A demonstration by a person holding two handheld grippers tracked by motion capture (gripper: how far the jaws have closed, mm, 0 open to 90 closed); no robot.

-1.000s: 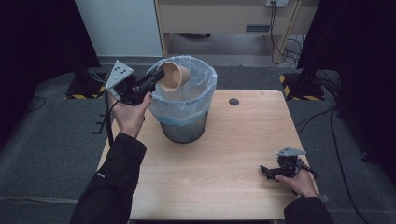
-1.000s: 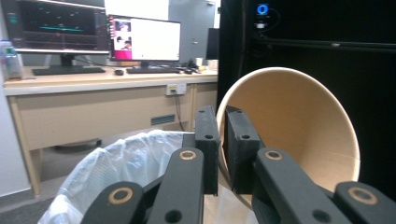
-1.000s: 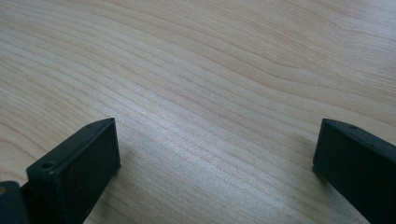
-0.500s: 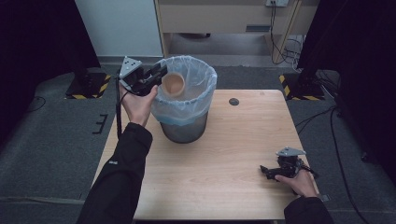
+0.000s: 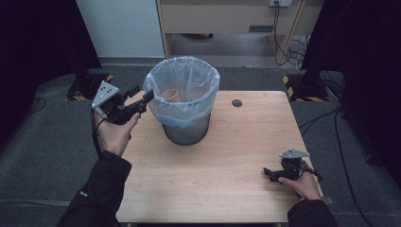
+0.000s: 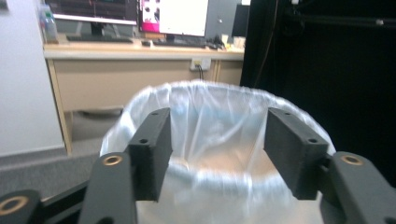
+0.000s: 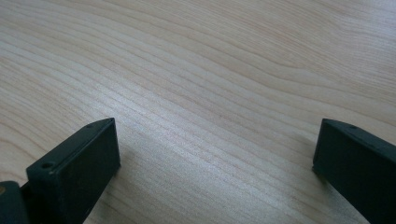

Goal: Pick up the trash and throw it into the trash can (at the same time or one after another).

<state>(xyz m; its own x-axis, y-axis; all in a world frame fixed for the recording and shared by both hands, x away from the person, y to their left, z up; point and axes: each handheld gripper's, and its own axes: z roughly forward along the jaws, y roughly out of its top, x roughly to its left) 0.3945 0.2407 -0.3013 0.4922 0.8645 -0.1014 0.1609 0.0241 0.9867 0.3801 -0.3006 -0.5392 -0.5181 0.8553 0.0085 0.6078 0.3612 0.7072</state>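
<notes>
1. The left gripper (image 5: 141,96) is held above the table's left edge, jaws apart and empty, just beside the bin (image 5: 183,99).
2. A paper cup (image 5: 171,94) lies inside the bin's liner.
3. The right gripper (image 5: 270,173), jaws wide apart, rests on the wooden table (image 5: 217,165).

The bin (image 5: 185,124) stands on the table (image 5: 222,175), toward its far edge and left of its middle. A bag (image 5: 198,80) lines the bin and folds over its rim. A cup (image 5: 170,94) lies inside the bin, against the left wall. The left gripper (image 5: 141,97) is just left of the bin, off the table surface, its jaws at the bin's rim. A small disc (image 5: 237,103) lies on the table right of the bin, near the far edge. The right gripper (image 5: 270,174) rests on the table well apart from the bin, to its right and nearer the person. Beyond the bin stands a desk (image 6: 140,51) with monitors (image 6: 173,16) on it.
</notes>
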